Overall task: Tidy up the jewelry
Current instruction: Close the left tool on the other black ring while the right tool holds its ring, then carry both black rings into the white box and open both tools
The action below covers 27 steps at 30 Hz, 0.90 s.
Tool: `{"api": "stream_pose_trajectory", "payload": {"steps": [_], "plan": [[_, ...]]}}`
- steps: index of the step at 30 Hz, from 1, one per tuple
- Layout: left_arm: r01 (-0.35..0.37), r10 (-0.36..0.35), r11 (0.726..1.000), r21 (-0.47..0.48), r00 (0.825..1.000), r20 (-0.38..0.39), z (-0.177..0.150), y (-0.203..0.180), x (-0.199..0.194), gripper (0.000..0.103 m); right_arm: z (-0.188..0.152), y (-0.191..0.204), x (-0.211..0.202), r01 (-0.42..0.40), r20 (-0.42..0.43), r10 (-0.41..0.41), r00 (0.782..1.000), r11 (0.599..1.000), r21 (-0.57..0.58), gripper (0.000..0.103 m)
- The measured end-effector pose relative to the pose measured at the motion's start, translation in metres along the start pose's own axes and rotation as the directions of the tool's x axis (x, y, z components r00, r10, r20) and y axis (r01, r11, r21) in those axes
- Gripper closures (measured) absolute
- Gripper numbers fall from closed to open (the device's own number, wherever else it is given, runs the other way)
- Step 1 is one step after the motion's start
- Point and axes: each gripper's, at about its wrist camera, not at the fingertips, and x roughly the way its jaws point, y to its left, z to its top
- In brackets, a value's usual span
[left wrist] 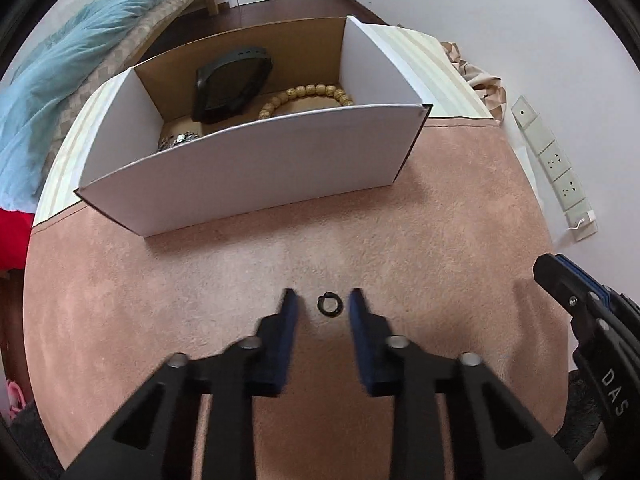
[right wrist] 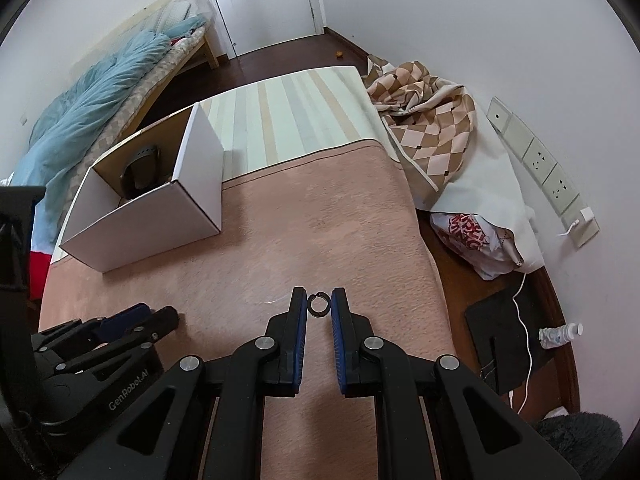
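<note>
Small black ring [left wrist: 329, 305] lies flat on the pink mat [left wrist: 400, 240], in the open space in front of the box and well apart from it. The left gripper [left wrist: 323, 296] points down over it with its jaws apart, one blue pad on each side of the ring and a strip of mat showing between ring and pad on both sides. The picture is a little blurred, but nothing appears pinched there yet.

A second black ring [right wrist: 319, 304] sits between the fingertips of the right gripper [right wrist: 319, 294]. Those jaws stand close together and both pads touch its rim, so it looks clamped. Whether it hangs clear of the mat cannot be told.

Farther out stands the white cardboard box [left wrist: 260, 168], open at the top. Inside are a beaded bracelet [left wrist: 308, 94], a black strap-like piece [left wrist: 230, 84] leaning on the back wall, and something silvery [left wrist: 178, 140] in the near left corner.

With those pieces already boxed and only the two rings outside, the task seems well along. The step in hand is picking up the rings, one per gripper.

For the left side, the next move calls for bringing the pads together squarely on the ring's rim, low against the mat. It is thin and flat, so a grip set too high would likely slip over it or flick it away. Both rings then need lifting above the near wall of the box and releasing inside, clear of the bracelet.
</note>
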Motion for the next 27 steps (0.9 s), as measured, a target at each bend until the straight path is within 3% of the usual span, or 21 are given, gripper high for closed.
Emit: {"api": "stream_pose_trajectory", "payload": {"steps": [1,7,13,15,20,27], "plan": [[0.002,-0.002,1.000,0.002,1.000,0.002,-0.001,-0.002,0.000,0.093,0.000,-0.001,0.000,-0.001,-0.002,0.001,1.000,1.000,0.005,0.090],[0.022,-0.022,1.000,0.007,0.999,0.029,-0.002,-0.003,-0.006,0.093,0.002,-0.002,-0.004,-0.006,0.005,0.006,1.000,1.000,0.010,0.090],[0.078,-0.077,0.997,-0.009,0.994,0.075,0.001,0.007,-0.039,0.093,0.014,0.007,-0.026,-0.053,0.036,0.053,0.998,0.999,-0.002,0.090],[0.118,-0.115,0.992,-0.034,0.989,0.092,0.009,0.022,-0.059,0.093,0.026,0.017,-0.037,-0.089,0.053,0.090,0.995,0.996,-0.017,0.090],[0.139,-0.129,0.988,-0.074,0.984,0.126,0.043,0.066,-0.093,0.093,0.068,0.056,-0.045,-0.192,0.056,0.197,0.979,0.978,-0.075,0.090],[0.123,-0.114,0.985,-0.117,0.990,0.080,0.100,0.110,-0.078,0.093,0.125,0.116,-0.002,-0.230,-0.049,0.225,0.973,0.959,-0.167,0.090]]}}
